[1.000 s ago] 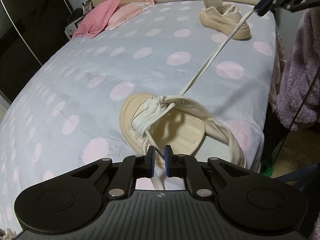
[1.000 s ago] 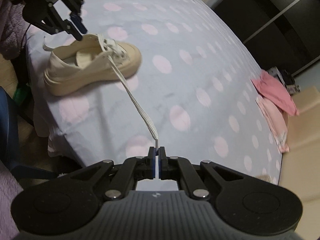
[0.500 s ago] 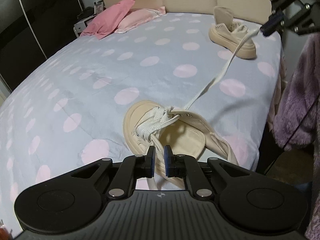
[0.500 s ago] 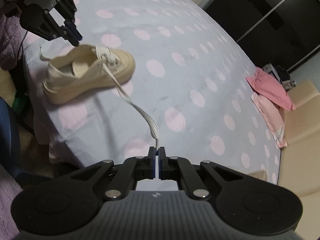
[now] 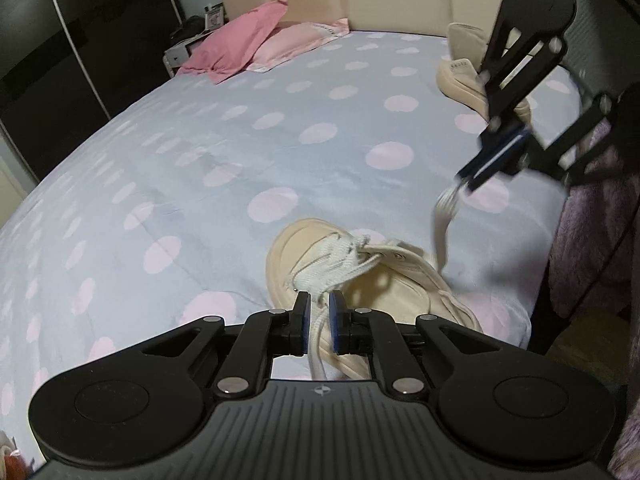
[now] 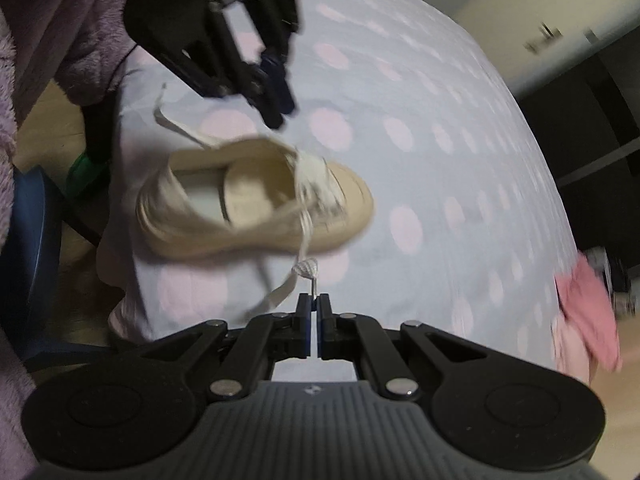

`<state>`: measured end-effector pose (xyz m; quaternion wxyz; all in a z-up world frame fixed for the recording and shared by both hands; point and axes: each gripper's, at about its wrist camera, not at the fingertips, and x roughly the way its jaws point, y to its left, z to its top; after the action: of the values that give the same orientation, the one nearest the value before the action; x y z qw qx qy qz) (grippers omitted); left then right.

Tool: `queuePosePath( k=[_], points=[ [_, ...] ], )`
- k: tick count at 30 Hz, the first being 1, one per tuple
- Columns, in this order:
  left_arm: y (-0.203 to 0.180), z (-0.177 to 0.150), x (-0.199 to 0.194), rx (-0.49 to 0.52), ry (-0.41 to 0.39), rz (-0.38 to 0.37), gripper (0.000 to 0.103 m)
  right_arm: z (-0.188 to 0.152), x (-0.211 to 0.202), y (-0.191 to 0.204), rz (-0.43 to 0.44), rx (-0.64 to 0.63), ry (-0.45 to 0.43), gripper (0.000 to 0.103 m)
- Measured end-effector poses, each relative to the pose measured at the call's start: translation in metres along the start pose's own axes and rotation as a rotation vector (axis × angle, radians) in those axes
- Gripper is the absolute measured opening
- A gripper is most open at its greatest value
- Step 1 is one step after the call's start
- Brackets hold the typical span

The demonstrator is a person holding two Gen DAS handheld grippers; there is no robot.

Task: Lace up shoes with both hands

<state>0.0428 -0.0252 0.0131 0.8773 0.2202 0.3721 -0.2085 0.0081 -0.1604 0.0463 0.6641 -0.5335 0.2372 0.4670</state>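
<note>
My left tongs (image 5: 319, 314) pinch one white flat lace end (image 5: 316, 344) just behind the cream canvas platform shoe (image 5: 360, 280), which sits near the edge of the grey, pink-dotted bed (image 5: 200, 168). My right tongs (image 6: 314, 312) are clamped on the other lace tip (image 6: 308, 276), that strand slack. I should draw both ends evenly, keeping them flat and untwisted.

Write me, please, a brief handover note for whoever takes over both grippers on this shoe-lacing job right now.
Left gripper: nearly closed around one lace end by the near shoe; a firm pinch is unclear.
Right gripper: shut on the tip of the other lace end, which hangs slack.
The near shoe lies on the dotted bedspread near its edge; the second shoe sits farther up the bed.
Done: lower eyelets laced. Left: upper eyelets, the tying, and the second shoe, whose lacing is hidden.
</note>
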Motion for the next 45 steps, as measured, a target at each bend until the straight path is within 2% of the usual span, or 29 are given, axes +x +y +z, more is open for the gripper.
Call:
queuePosePath(
  k=[6, 10, 23, 25, 27, 38, 43, 44, 45],
  points=[
    [0.007, 0.001, 0.001, -0.024, 0.015, -0.009, 0.008, 0.037, 0.023, -0.004, 0.021, -0.090, -0.065, 0.003],
    [0.010, -0.004, 0.001, -0.039, 0.030, -0.025, 0.008, 0.050, 0.037, -0.015, 0.049, -0.061, -0.105, 0.003],
    [0.008, -0.008, 0.011, -0.038, 0.057, -0.059, 0.009, 0.034, 0.060, -0.060, 0.141, 0.307, -0.210, 0.006],
    [0.006, -0.008, 0.012, -0.027, 0.057, -0.053, 0.009, 0.031, 0.062, -0.063, 0.156, 0.358, -0.221, 0.013],
    [0.006, -0.008, 0.013, -0.024, 0.059, -0.050, 0.009, 0.030, 0.063, -0.064, 0.160, 0.394, -0.230, 0.029],
    [0.003, -0.005, 0.009, -0.036, 0.035, -0.084, 0.009, 0.038, 0.078, -0.067, 0.250, 0.495, -0.227, 0.030],
    [-0.002, -0.005, 0.007, -0.013, 0.023, -0.096, 0.009, 0.038, 0.094, -0.068, 0.296, 0.536, -0.167, 0.028],
    [-0.003, -0.005, 0.008, -0.008, 0.028, -0.094, 0.009, 0.037, 0.096, -0.068, 0.304, 0.545, -0.154, 0.024],
    [-0.004, -0.006, 0.008, -0.005, 0.032, -0.094, 0.009, 0.036, 0.097, -0.069, 0.310, 0.553, -0.149, 0.015]
  ],
)
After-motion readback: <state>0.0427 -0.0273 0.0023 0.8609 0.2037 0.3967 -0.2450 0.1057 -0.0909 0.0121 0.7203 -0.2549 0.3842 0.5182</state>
